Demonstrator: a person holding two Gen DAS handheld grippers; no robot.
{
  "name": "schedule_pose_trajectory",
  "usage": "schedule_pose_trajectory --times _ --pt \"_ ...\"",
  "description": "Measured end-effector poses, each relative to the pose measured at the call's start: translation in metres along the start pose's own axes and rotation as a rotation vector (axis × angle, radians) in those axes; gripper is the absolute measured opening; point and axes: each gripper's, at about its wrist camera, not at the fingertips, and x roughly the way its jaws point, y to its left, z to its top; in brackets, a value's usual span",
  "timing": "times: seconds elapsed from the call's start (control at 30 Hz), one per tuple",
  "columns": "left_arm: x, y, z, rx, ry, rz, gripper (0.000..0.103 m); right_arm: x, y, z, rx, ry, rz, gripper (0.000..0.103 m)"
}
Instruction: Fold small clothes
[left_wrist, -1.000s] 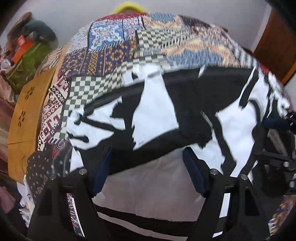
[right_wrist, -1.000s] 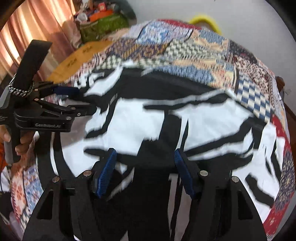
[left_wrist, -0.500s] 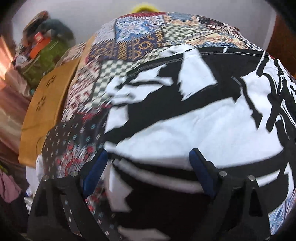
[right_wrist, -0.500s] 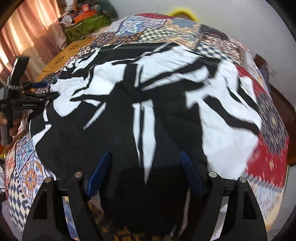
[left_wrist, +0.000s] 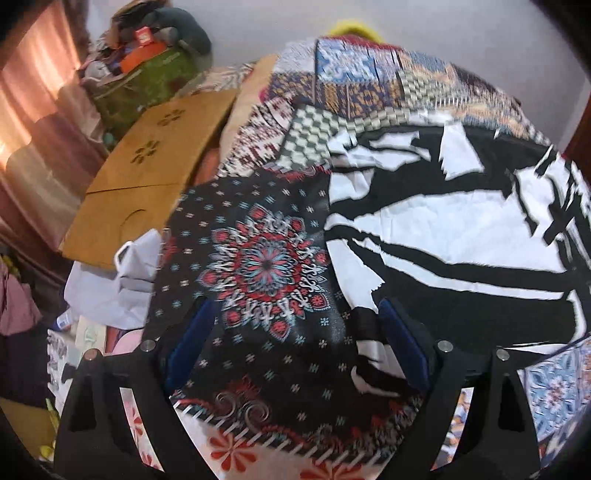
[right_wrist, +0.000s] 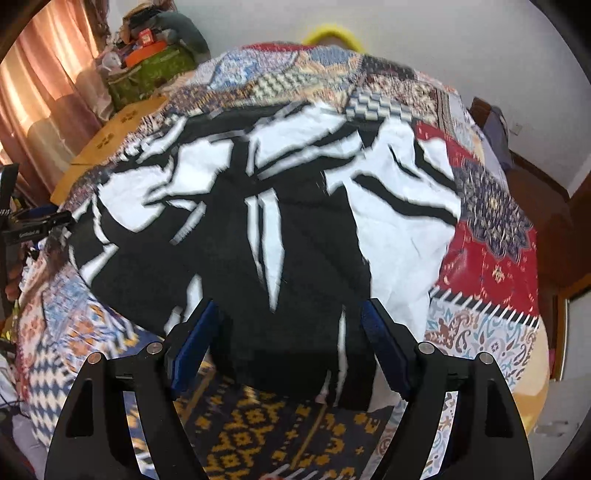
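Pads first: the left gripper (left_wrist: 291, 347) stands with its blue-padded jaws wide apart and nothing pinched, hanging over the black mandala patch of the patchwork bedspread (left_wrist: 258, 266), with the left edge of the garment just beside its right-hand pad. The right gripper (right_wrist: 286, 349) is likewise spread, no pad pressing on cloth, though the near hem sits in the gap between the pads. Neither set of jaws has widened further in the last half second, though both were opening a second ago.

The black-and-white printed cotton garment (right_wrist: 295, 221) lies flat on the bedspread, already doubled by the look of the thick near edge under the right gripper. Its left edge runs up past the left gripper, and its far edge lies near the checked patches. A tan wooden board (left_wrist: 147, 177) sits off the bed's left side, well clear of the work.

The step in hand looks like a release followed by setting up the next fold. To do it well, I would bring each gripper to an outer edge at matching points and pinch every layer together rather than only the top one. Both edges should then travel across level and at the same pace, so the fold line stays straight. The likely slip is catching the bedspread along with the garment, as the two lie in contact.
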Motion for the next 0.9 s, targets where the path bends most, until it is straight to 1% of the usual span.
schedule_pose_trajectory --times 0.07,0.17,0.3,0.37,0.47,0.6,0.67,0.73,0.83,0.9 --pt "-0.013 0.004 -0.002 -0.023 -0.020 -0.004 0.091 -0.007 0.010 0.005 -0.009 -0.028 0.006 0.077" --pt "-0.029 0.003 -0.007 -0.060 -0.042 -0.033 0.091 -0.015 0.027 0.014 -0.031 -0.076 0.029 0.078" --pt "-0.036 -0.004 -0.017 -0.106 -0.022 -0.099 0.091 -0.012 0.053 0.026 -0.072 -0.113 0.055 0.081" --pt "-0.033 -0.009 -0.024 -0.127 0.013 -0.139 0.091 -0.004 0.063 0.028 -0.086 -0.106 0.063 0.081" --pt "-0.026 -0.017 -0.035 -0.150 0.071 -0.202 0.091 0.016 0.075 0.031 -0.093 -0.071 0.076 0.081" --pt "-0.017 -0.027 -0.051 -0.203 0.140 -0.298 0.091 0.044 0.082 0.029 -0.108 -0.005 0.043 0.081" --pt "-0.013 -0.032 -0.056 -0.221 0.171 -0.351 0.091 0.050 0.085 0.025 -0.122 0.014 0.039 0.081" --pt "-0.012 -0.036 -0.058 -0.239 0.188 -0.405 0.091 0.051 0.084 0.022 -0.131 0.017 0.037 0.081" --pt "-0.009 -0.040 -0.054 -0.288 0.212 -0.453 0.092 0.051 0.081 0.022 -0.132 0.026 0.049 0.082" --pt "-0.003 -0.040 -0.049 -0.348 0.237 -0.536 0.095 0.053 0.080 0.022 -0.130 0.032 0.058 0.082"
